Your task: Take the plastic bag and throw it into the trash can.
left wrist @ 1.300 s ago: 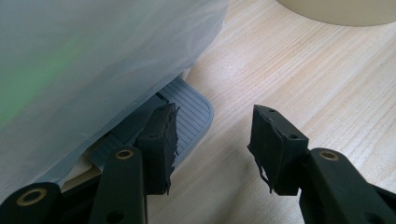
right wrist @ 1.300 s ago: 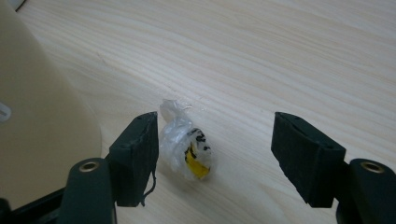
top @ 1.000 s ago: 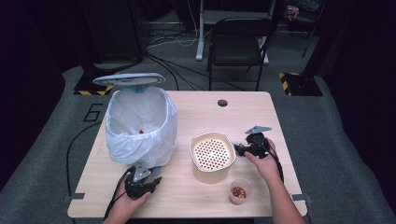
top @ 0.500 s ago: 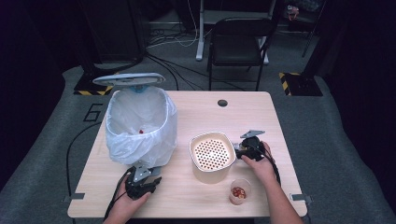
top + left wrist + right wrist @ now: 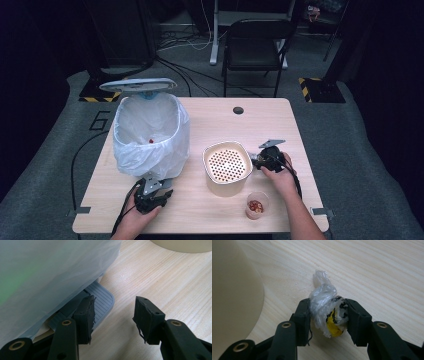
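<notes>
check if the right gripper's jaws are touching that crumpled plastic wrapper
Touching. The right gripper view shows the right gripper with both jaws pressed against the crumpled wrapper from either side, no gap.

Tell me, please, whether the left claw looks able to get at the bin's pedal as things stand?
Probably yes. The open left claw sits right at the grey pedal, with bare table around it; the bin's bag overhangs the pedal's rear but leaves the front exposed.

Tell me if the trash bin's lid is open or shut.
Open. The lid stands raised behind the bin, so the white bag's inside shows from above, with a small red bit in it.
</notes>
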